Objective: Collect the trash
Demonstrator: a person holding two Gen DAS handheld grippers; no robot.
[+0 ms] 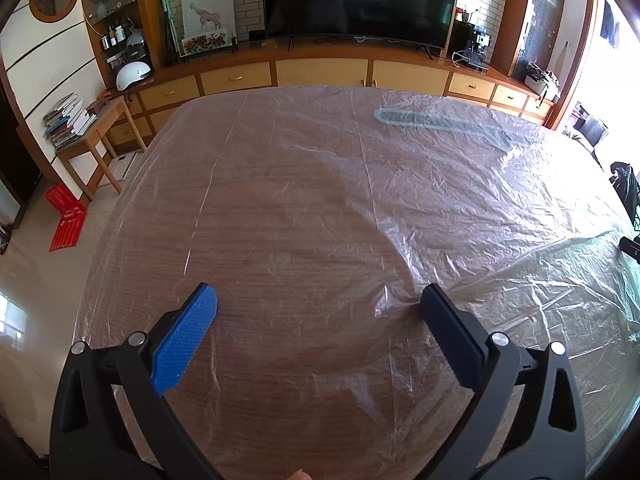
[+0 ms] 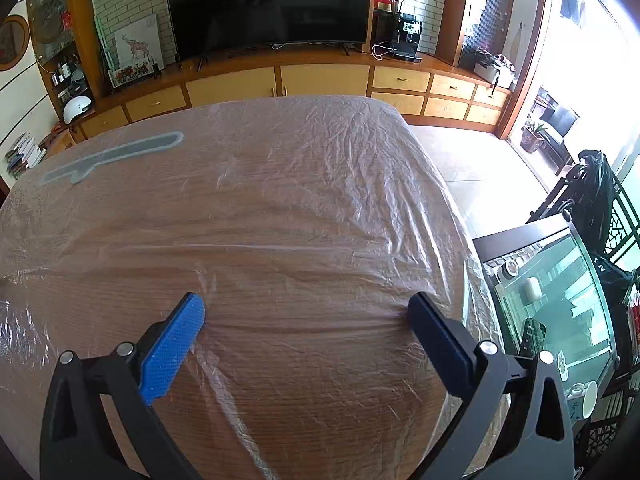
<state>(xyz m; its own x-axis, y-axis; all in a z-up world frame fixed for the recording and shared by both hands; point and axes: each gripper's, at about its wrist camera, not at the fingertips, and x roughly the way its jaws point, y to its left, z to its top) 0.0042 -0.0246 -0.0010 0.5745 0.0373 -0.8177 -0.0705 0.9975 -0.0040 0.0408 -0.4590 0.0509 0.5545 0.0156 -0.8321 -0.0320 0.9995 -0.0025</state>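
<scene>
I have both tongs spread wide and gripping nothing. The left gripper (image 1: 318,302) sits low in its frame over the plastic sheet (image 1: 360,200) that covers the wooden table (image 1: 280,380); its dark right finger (image 1: 448,332) seems to touch a puckered ridge of film. The right gripper (image 2: 306,306) hovers low centre over the same sheet (image 2: 280,200).

I judge the sheet itself is the trash, since no loose litter shows. The risk: the film is thin and slack, so a pinch may close on air, or tear it; pulling one side alone could drag it off unevenly.

Only the left view shows the red bag (image 1: 66,220) on the floor at centre left. Only the right view shows the glass side table (image 2: 560,292) at the right edge, close enough that trailing film might sweep its small items.
</scene>
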